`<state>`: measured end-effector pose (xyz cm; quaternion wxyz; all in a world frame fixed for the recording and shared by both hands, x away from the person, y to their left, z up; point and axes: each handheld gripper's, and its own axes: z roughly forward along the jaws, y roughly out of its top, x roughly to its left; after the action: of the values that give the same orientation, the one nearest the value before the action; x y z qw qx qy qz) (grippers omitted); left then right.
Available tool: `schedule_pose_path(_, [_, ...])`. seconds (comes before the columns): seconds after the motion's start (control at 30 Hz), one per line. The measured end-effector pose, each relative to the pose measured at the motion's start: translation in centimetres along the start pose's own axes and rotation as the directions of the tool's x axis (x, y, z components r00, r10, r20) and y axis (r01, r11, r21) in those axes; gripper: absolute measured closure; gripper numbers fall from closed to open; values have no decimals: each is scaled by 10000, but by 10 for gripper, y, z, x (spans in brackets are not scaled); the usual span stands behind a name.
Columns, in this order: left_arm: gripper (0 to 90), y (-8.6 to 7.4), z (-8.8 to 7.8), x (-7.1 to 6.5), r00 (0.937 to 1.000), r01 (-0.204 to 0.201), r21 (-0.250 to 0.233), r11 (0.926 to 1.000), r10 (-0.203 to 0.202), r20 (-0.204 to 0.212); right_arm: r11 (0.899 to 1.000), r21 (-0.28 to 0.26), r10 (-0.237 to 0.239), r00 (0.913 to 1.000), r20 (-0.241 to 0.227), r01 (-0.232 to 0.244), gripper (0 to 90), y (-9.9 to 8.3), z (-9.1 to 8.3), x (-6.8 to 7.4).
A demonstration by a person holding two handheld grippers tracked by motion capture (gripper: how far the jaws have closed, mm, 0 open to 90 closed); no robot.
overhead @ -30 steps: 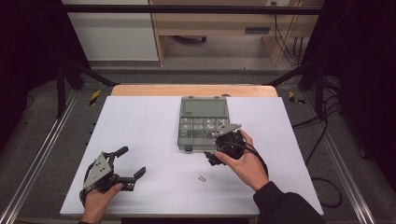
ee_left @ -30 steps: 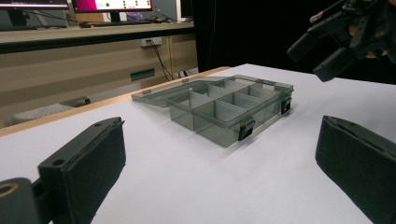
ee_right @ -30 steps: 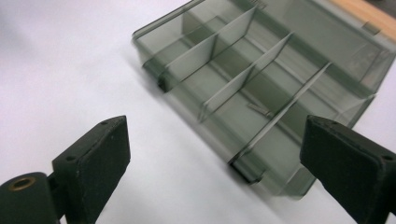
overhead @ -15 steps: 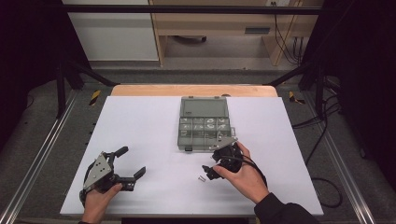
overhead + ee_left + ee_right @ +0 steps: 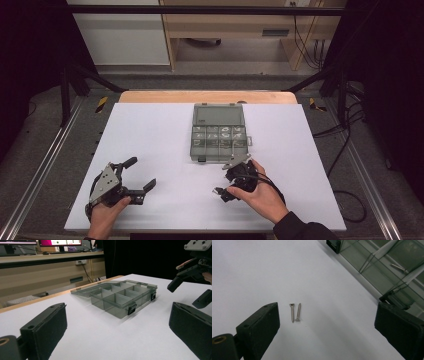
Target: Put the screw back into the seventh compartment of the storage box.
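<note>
Hovering right claw [image 5: 327, 327] released, two screws [image 5: 295, 312] between its jaws, nearer the left one

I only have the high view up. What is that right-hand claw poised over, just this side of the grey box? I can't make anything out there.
Observer: In the right gripper view, two small screws lie side by side on the white table, between the jaws of the right claw.
Visitor: Has it grabbed them?
Observer: No. The jaws stand wide open and neither pad touches the screws, which lie nearer one pad than the other.
Visitor: Is anything in the box?
Observer: One compartment of the box holds a single screw, seen through the clear plastic.
</note>
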<state>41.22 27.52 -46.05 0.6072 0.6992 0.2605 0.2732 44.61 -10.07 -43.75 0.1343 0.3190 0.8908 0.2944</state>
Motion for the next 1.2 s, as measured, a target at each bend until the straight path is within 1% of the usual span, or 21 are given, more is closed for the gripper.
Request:
schedule_pose_path(0.03, [15, 0, 0, 0, 10000, -8, 4, 10000, 8, 2, 10000, 39, 2, 10000, -29, -1, 62, 0, 1, 0])
schedule_pose_path(0.07, [15, 0, 0, 0, 10000, -11, 5, 10000, 11, 5, 9996, 78, 267, 9996, -73, -266, 62, 0, 2, 2])
schedule_pose_path(0.1, [15, 0, 0, 0, 10000, -11, 5, 10000, 11, 5, 9996, 78, 267, 9996, -73, -266, 62, 0, 2, 2])
schedule_pose_path(0.13, [15, 0, 0, 0, 10000, -8, 2, 10000, 8, 7, 9998, 196, 106, 9999, -111, -104, 63, -1, 3, 2])
schedule_pose_path(0.2, [15, 0, 0, 0, 10000, -7, 0, 10000, 7, 4, 9997, 239, 107, 9999, -115, -104, 63, -2, 3, 3])
schedule_pose_path(0.23, [15, 0, 0, 0, 10000, 4, -3, 10000, -4, 0, 9994, 170, 294, 9995, -146, -292, 63, -2, 5, 5])
schedule_pose_path(0.27, [15, 0, 0, 0, 10000, 1, -5, 10000, -1, 0, 9996, 264, 106, 9997, -201, -101, 64, -3, 5, 5])
schedule_pose_path(0.3, [15, 0, 0, 0, 10000, -4, -4, 10000, 4, 1, 9995, 308, 94, 9997, -211, -87, 65, -3, 5, 5])
schedule_pose_path(0.43, [15, 0, 0, 0, 10000, -17, 7, 10000, 17, 5, 9990, 283, 355, 9991, -220, -349, 80, -4, 7, 8])
schedule_pose_path(0.47, [15, 0, 0, 0, 10000, -18, 8, 10000, 18, 5, 9992, 303, 266, 9991, -334, -256, 98, -4, 7, 8])
schedule_pose_path(0.73, [16, 0, 0, 0, 10000, -35, 32, 10000, 35, -12, 9994, 332, 124, 9994, -320, -114, 362, -4, 8, 7])
schedule_pose_path(0.77, [17, 0, 0, 0, 10000, -42, 38, 10000, 42, -8, 9992, 343, 235, 9991, -353, -223, 381, -4, 8, 8])
schedule_pose_path(0.8, [17, 0, 0, 0, 10000, -44, 40, 10000, 44, -8, 9993, 322, 201, 9989, -412, -188, 409, -4, 8, 8])
schedule_pose_path(0.83, [17, 0, 0, 0, 10000, -44, 40, 10000, 44, -8, 9993, 322, 201, 9989, -412, -188, 409, -4, 8, 8])
schedule_pose_path(0.87, [17, 0, 1, 0, 10000, -41, 9, 10000, 41, -3, 9992, 338, 235, 9988, -424, -221, 449, -4, 9, 8])
schedule_pose_path(0.9, [17, 0, 1, -1, 10000, -40, -1, 10000, 40, 1, 9994, 335, 93, 9988, -487, -77, 480, -4, 9, 8])
schedule_pose_path(0.93, [17, 0, 1, -1, 10000, -39, -13, 10000, 39, 4, 9992, 376, 151, 9985, -525, -131, 543, -3, 11, 10])
schedule_pose_path(0.97, [17, 0, 1, -1, 10000, -18, -56, 10000, 18, -2, 9993, 365, 133, 9978, -652, -109, 572, -3, 12, 11])
schedule_pose_path(1.0, [18, 0, 0, -1, 10000, -23, -86, 10000, 22, -9, 9993, 377, 6, 9976, -698, 20, 598, -2, 12, 11])
schedule_pose_path(1.13, [19, 0, 0, 0, 10000, -38, -46, 10000, 38, -25, 9986, 516, -13, 9960, -897, 60, 680, 0, 16, 14])
schedule_pose_path(1.2, [18, 0, 0, 0, 10000, -37, -45, 10000, 37, -19, 9981, 609, 126, 9956, -932, -69, 705, 1, 18, 15])
